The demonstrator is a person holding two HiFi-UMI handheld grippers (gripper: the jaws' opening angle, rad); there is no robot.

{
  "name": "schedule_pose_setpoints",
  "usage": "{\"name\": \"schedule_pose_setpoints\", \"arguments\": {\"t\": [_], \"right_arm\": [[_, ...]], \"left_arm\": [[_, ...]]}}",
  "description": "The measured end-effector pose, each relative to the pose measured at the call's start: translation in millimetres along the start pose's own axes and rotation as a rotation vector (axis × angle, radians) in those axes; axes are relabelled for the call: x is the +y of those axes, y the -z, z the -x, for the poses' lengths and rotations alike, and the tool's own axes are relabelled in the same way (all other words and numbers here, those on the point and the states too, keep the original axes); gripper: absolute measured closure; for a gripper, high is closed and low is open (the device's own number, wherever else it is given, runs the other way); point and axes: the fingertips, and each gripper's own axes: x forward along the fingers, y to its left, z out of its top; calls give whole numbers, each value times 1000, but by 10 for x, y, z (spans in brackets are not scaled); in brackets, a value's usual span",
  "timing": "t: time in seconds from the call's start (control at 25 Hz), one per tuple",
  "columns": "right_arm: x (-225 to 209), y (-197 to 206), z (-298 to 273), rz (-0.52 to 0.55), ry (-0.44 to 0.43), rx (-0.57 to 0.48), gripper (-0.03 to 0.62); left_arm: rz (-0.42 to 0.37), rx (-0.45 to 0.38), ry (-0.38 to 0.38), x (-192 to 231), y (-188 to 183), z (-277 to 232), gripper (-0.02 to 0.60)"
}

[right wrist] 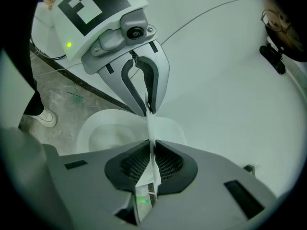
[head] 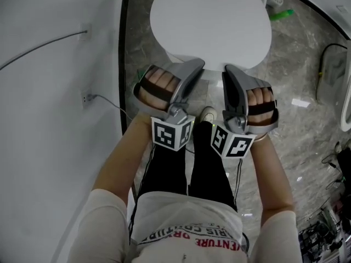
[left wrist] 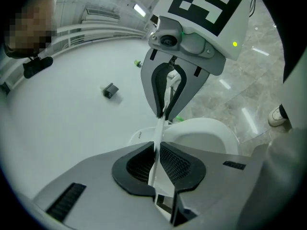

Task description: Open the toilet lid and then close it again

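Note:
The white toilet lid (head: 211, 23) fills the top of the head view. Both grippers grip its front edge side by side. My left gripper (head: 192, 70) is shut on the rim left of centre, and my right gripper (head: 230, 75) is shut on it right of centre. In the left gripper view the lid edge (left wrist: 158, 133) runs as a thin white strip between the black pads (left wrist: 180, 164), with the right gripper (left wrist: 169, 92) clamped further along. The right gripper view shows the lid edge (right wrist: 152, 133) the same way. Below the lifted edge lies the seat ring (left wrist: 206, 133).
A white wall (head: 49, 92) with a socket and a thin cable (head: 104, 100) stands close on the left. The marble floor (head: 307, 125) holds a green item (head: 281, 14) at the back right and cables at the far right. The person's shoe (head: 207, 114) stands just before the bowl.

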Motion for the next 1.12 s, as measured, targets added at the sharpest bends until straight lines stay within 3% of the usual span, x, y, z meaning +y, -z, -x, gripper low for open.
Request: {"name": "schedule_pose_setpoints", "arguments": {"t": [0.56,1.12], "right_arm": [[-842,-268,-148,-22,58,63,562],[-1683,-144,-491,-64,48,124,560]], "left_arm": [[-8,-110,-51,888,68,-47,537],[36,-223,11,1677,22,-483,532]]}}
